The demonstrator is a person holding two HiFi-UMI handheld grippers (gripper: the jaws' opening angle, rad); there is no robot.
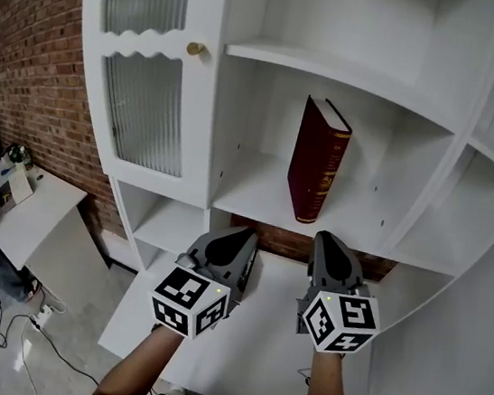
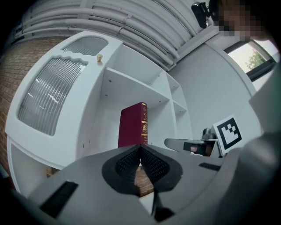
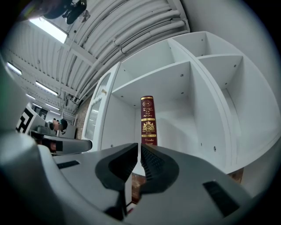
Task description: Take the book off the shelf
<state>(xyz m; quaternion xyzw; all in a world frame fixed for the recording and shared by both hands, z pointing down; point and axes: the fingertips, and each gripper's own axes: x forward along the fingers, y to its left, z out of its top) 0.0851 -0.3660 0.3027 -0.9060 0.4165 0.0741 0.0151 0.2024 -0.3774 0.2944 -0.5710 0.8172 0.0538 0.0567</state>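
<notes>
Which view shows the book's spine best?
The right gripper view: the book faces it spine-on, gold print showing. The head view shows cover and spine from above; the left gripper view mostly the cover.

The book is dark red with gold bands on its spine; the shelf is white, its door panes ribbed; the wall is red brick.

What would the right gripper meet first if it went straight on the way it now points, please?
Most likely the red book, its spine dead ahead of the right gripper on the shelf; depth is unclear.
</notes>
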